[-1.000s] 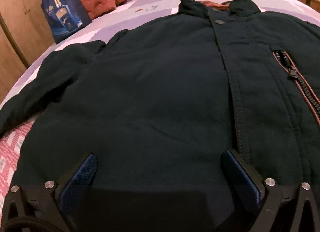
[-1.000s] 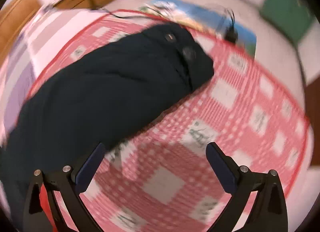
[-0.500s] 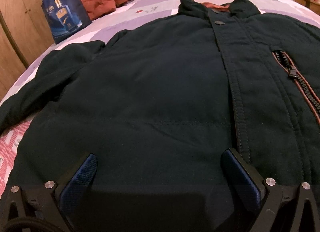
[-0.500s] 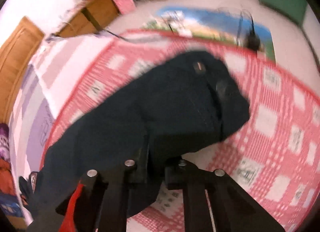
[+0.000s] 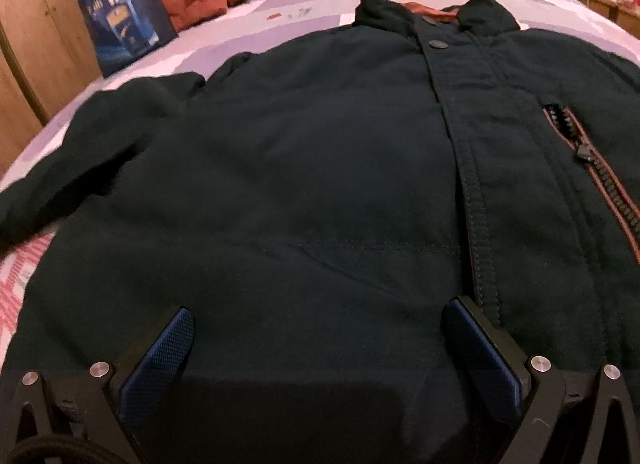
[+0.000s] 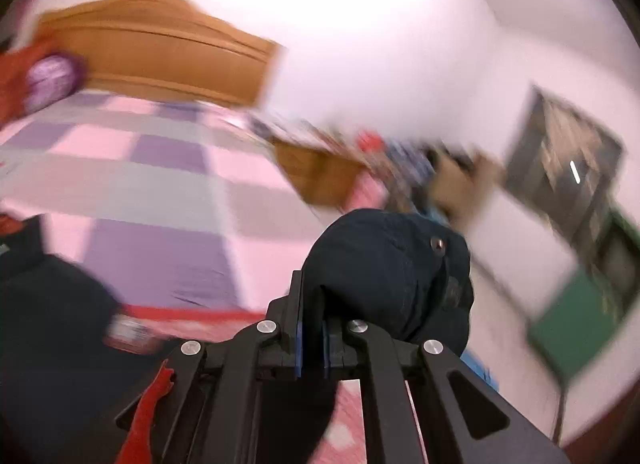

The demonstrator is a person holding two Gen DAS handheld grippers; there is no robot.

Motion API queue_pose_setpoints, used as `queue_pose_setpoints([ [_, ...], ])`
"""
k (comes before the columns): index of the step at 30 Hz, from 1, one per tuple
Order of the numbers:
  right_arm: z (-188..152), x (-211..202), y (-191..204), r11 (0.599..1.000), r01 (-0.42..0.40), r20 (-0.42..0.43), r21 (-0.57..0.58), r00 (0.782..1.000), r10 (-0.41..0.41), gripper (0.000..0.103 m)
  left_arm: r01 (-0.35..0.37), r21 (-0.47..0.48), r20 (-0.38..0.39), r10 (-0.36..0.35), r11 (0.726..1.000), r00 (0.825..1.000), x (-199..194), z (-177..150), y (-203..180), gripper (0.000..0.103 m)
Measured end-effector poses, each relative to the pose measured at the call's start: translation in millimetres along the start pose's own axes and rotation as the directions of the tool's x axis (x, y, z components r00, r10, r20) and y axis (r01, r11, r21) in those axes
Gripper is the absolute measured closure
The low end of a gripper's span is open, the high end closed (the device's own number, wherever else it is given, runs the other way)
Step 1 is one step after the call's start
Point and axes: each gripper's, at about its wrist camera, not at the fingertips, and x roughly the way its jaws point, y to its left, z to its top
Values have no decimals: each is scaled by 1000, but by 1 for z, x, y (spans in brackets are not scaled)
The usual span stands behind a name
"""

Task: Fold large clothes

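We see a dark green jacket [image 5: 320, 168] lying front-up, fastened, across the bed. Its sleeve cuff [image 6: 392, 272] hangs lifted, pinched.

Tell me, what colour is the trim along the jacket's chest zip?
Rusty orange-brown trim, clearest in the left wrist view.

Your two hand-held grippers: left spread wide, right clamped tight.

Your left hand-held gripper [image 5: 318, 340] pointed steeply downward, its two blue-padded fingers [image 5: 160, 348] standing far apart with nothing pinched between them, the tips resting low over the dark jacket [image 5: 320, 184]. Your right hand-held gripper [image 6: 311, 320] had just finished closing: its jaws stood pressed nearly together on a fold of the jacket's sleeve cuff [image 6: 392, 264], which bulged up and over the fingertips. It pointed only slightly below level, and its view was smeared with motion blur.
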Motion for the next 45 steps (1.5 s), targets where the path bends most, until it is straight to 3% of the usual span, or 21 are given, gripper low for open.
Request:
queue_pose_setpoints([
  [3, 16, -27, 86, 986, -131, 17, -108, 991, 133, 96, 61, -12, -23, -61, 998, 998, -7, 8, 15, 0],
  [8, 3, -65, 218, 913, -314, -23, -262, 947, 319, 97, 27, 5, 45, -27, 1000, 999, -28, 12, 63, 0],
  [11, -23, -78, 284, 857, -385, -96, -344, 922, 376, 97, 4, -3, 10, -4, 1000, 1000, -19, 7, 94, 0],
  [14, -47, -93, 322, 813, -411, -121, -412, 909, 398, 97, -4, -46, -10, 4, 999, 1000, -9, -1, 116, 0],
  [19, -63, -99, 344, 799, -434, -146, -415, 899, 413, 97, 22, -109, -58, -28, 994, 998, 11, -22, 127, 0],
  [24, -50, -99, 349, 836, -417, -69, -357, 904, 421, 97, 17, -104, -48, -22, 994, 999, 11, -26, 122, 0],
  [28, -45, -92, 359, 823, -450, -106, -347, 891, 442, 96, 4, -92, -50, -9, 996, 999, 13, -28, 120, 0],
  [31, -57, -71, 376, 786, -485, -233, -384, 874, 426, 96, 8, -95, -53, -13, 995, 999, 14, -29, 120, 0],
  [33, -65, -70, 375, 768, -493, -247, -410, 870, 427, 95, 5, -93, -54, -11, 996, 999, 15, -30, 119, 0],
  [36, -66, -81, 365, 751, -535, -248, -388, 845, 474, 84, 2, -91, -52, -7, 996, 999, 15, -30, 119, 0],
  [39, -68, -93, 354, 724, -582, -258, -371, 813, 521, 64, -4, -85, -51, 0, 996, 999, 15, -30, 118, 0],
  [41, -73, -101, 344, 702, -624, -267, -343, 782, 563, 33, -3, -85, -54, -2, 996, 999, 16, -29, 119, 0],
  [45, -78, -111, 309, 687, -690, -281, -229, 723, 632, 28, 0, -85, -58, -5, 996, 998, 16, -28, 120, 0],
])
